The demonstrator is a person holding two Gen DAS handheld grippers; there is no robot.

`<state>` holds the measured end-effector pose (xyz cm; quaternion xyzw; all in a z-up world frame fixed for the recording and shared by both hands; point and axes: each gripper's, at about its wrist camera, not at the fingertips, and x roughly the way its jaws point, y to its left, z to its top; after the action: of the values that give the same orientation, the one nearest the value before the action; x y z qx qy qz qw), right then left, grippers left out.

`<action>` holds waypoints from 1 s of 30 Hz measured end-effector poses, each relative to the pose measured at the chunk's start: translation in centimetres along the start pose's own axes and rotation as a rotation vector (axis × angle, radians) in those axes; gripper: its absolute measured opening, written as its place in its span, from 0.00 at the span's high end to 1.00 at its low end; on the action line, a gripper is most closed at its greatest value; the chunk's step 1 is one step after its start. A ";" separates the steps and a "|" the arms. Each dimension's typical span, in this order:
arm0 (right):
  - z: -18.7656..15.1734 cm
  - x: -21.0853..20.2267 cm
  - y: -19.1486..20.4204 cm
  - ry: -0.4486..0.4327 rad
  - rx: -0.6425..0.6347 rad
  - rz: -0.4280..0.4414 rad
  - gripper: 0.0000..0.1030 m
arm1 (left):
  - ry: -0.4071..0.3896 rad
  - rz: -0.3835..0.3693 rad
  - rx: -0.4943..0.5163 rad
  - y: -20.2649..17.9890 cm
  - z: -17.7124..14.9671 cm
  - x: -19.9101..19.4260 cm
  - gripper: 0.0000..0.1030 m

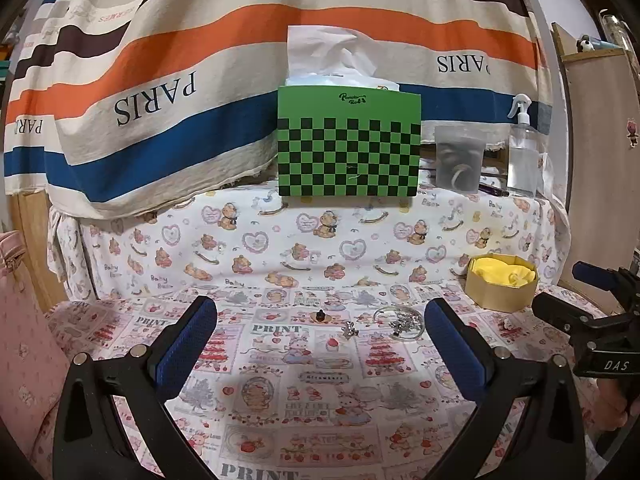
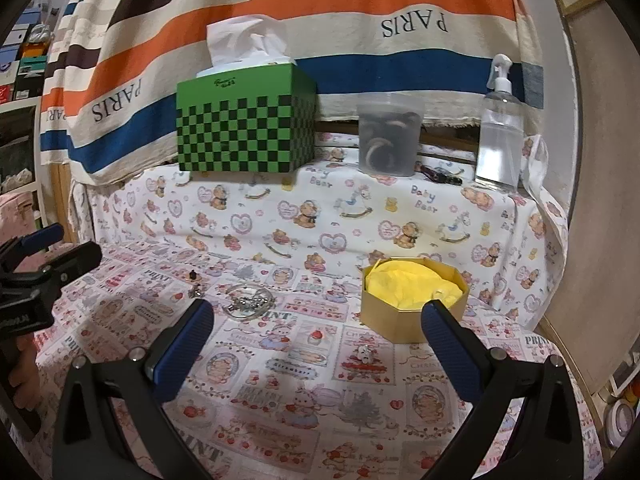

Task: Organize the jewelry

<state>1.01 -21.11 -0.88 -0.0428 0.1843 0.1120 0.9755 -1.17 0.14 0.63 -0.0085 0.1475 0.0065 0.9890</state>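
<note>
Both grippers' fingers [image 1: 204,312] spread wide, empty; bracelet [image 1: 400,322] lies ahead between the left pair.

Two claws, left [image 1: 320,320] and right [image 2: 318,320], one gold box [image 2: 412,300], four jewelry pieces, one tissue box [image 2: 244,128].
</note>
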 end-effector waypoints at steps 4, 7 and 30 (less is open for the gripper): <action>0.1 0.1 0.0 0.004 -0.003 -0.007 0.00 | 0.000 0.002 0.000 0.0 0.0 0.0 0.00; 0.1 0.1 0.1 0.004 -0.005 -0.008 0.00 | -0.001 0.003 0.002 0.0 0.0 0.0 0.00; 0.1 0.5 -0.5 0.028 0.019 -0.005 0.00 | -0.007 -0.004 0.010 -0.4 -0.1 -0.1 0.00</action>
<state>1.60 -21.50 -0.95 -0.0358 0.1988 0.1070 0.9735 -1.30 -0.22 0.61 -0.0037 0.1440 0.0035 0.9896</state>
